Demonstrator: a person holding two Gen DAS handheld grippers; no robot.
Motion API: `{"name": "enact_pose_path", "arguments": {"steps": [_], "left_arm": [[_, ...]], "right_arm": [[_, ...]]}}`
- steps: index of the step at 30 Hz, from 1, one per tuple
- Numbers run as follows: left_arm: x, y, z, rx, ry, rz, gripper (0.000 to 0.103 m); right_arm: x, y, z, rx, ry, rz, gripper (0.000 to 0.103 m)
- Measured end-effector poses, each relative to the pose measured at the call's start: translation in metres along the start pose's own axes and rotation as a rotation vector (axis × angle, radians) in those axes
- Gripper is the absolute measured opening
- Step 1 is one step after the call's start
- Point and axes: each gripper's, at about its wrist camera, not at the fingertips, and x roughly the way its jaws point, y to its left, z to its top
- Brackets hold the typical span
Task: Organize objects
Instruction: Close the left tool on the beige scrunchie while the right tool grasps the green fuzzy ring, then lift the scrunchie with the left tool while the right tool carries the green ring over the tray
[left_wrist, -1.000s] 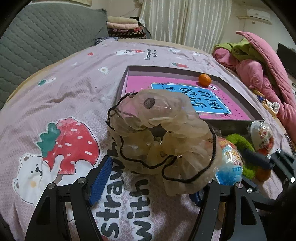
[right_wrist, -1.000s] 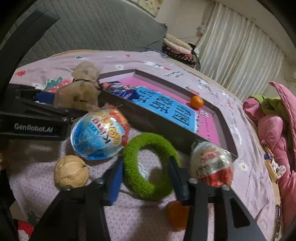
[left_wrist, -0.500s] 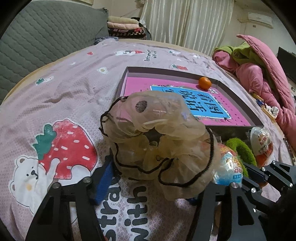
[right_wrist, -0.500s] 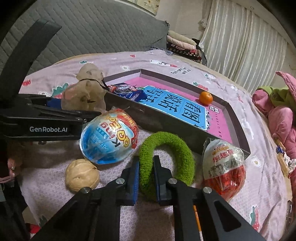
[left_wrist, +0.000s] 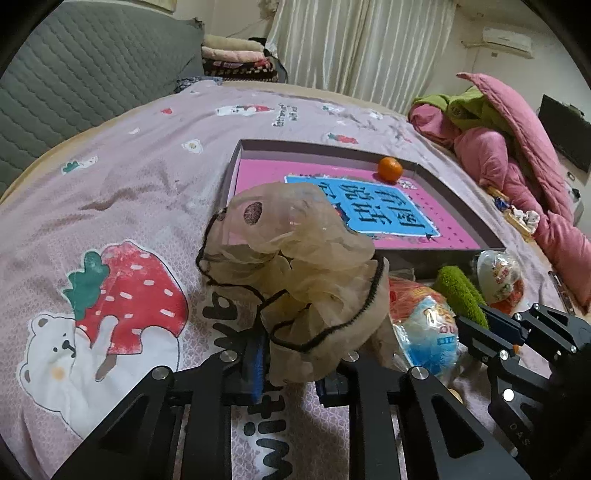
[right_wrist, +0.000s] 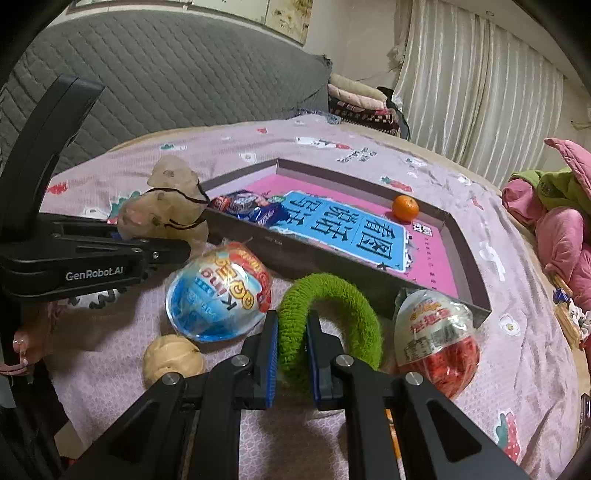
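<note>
Both hand-held grippers clamped shut, angled downward.
The left hand-held gripper pinches gauzy fabric; the right hand-held gripper pinches a fuzzy ring, with the left one's arm alongside.

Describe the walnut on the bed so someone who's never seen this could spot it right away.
Start at the big shallow box with the pink and blue floor on the bed. In front of its near wall lies a blue and white wrapped egg; the walnut sits just in front of that. It is the only plain tan, wrinkled, unwrapped ball there.

You face a bed under a pink strawberry-print sheet, grey quilted headboard left, pale pleated curtains behind.
</note>
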Motion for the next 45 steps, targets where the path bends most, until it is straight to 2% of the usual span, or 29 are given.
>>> {"name": "enact_pose_path", "arguments": {"steps": [15, 32, 45], "left_arm": [[-0.021, -0.013, 0.0, 0.072, -0.083, 0.002, 0.02], [-0.04, -0.025, 0.002, 0.125, -0.183, 0.006, 0.02], [-0.043, -0.033, 0.004, 0.14, -0.186, 0.004, 0.02]], "right_arm": [[-0.011, -0.004, 0.004, 0.031, -0.067, 0.021, 0.014], [-0.044, -0.004, 0.016, 0.033, -0.238, 0.017, 0.014], [-0.055, -0.008, 0.021, 0.039, -0.29, -0.004, 0.014]]}}
